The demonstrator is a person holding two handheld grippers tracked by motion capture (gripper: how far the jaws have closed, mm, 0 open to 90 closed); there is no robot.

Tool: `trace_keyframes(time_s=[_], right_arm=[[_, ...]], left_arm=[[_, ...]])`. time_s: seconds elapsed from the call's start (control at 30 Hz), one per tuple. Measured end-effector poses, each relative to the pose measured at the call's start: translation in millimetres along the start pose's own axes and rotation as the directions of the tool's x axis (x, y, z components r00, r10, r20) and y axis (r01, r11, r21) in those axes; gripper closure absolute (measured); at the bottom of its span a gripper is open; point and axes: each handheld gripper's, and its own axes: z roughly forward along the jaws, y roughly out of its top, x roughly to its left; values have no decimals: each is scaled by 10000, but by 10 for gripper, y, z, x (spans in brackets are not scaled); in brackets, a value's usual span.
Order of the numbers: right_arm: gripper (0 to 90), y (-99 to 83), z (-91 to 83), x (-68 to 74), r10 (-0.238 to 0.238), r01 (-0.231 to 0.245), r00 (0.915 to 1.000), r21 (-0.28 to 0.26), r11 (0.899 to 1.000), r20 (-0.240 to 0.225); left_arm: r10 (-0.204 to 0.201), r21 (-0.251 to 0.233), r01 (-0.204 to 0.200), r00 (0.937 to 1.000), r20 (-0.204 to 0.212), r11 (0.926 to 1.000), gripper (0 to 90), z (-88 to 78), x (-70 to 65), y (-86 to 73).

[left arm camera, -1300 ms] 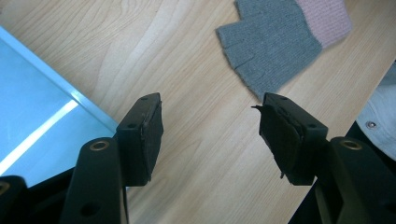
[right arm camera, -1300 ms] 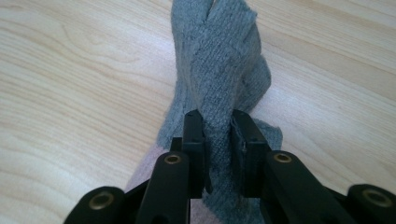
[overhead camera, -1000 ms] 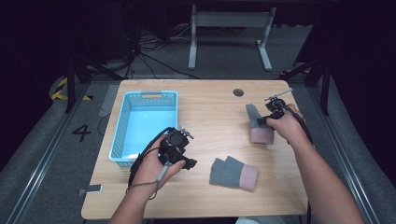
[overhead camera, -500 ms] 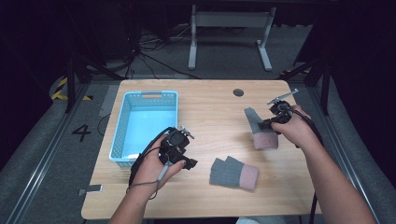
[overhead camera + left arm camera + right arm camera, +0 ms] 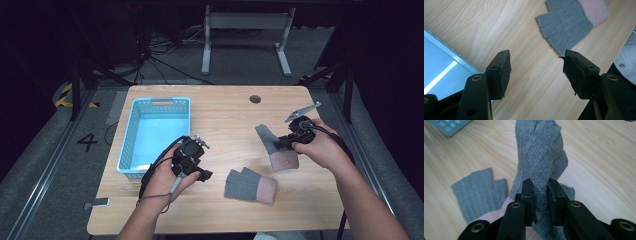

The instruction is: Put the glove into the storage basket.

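grey knit fingerless glove with pink cuff is pinched in the right hand-held gripper, lifting off the wooden counter; its twin lies flat; light blue plastic basket holds neither; left hand-held gripper gapes, idle.

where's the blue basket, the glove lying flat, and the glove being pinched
blue basket (image 5: 131,131), high view, on its left wall
flat glove (image 5: 250,185), high view, on its grey middle
pinched glove (image 5: 540,152), right gripper view, on the grey knit above the jaws
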Motion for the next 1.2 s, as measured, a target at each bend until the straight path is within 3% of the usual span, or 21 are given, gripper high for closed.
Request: trace_keyframes(time_s=[0.33, 0.5, 0.53, 0.67, 0.9, 1.13, 1.2], right_arm=[[776, -37, 37, 247, -548, 555, 9942, 51, 9984, -925], [776, -34, 81, 334, -806, 826, 9905, 136, 9965, -1111], [776, -27, 113, 394, -1044, 1081, 9864, 222, 9939, -1272], [775, -14, 154, 474, -1296, 1359, 9803, 329, 9902, -1489], [774, 21, 241, 552, -1483, 1572, 9738, 395, 9868, -1723], [773, 52, 360, 652, -1932, 2127, 9582, 738, 9743, -2110], [773, 54, 374, 661, -1919, 2123, 9578, 769, 9742, -2139]], left_arm=[[-51, 39, 51, 10000, 14, 10000, 399, 5, 13, -14], [-118, 63, 117, 9999, 30, 9999, 398, 10, 2, -20], [-88, 67, 88, 10000, 10, 9999, 397, 3, 7, -23], [-97, 63, 97, 10000, -5, 9999, 397, -2, 13, -32], [-162, 65, 162, 9999, -25, 9998, 397, -13, 23, -53], [-308, 53, 308, 9995, -96, 9995, 396, -42, 30, -115], [-368, 29, 368, 9993, -105, 9993, 396, -48, 28, -124]])
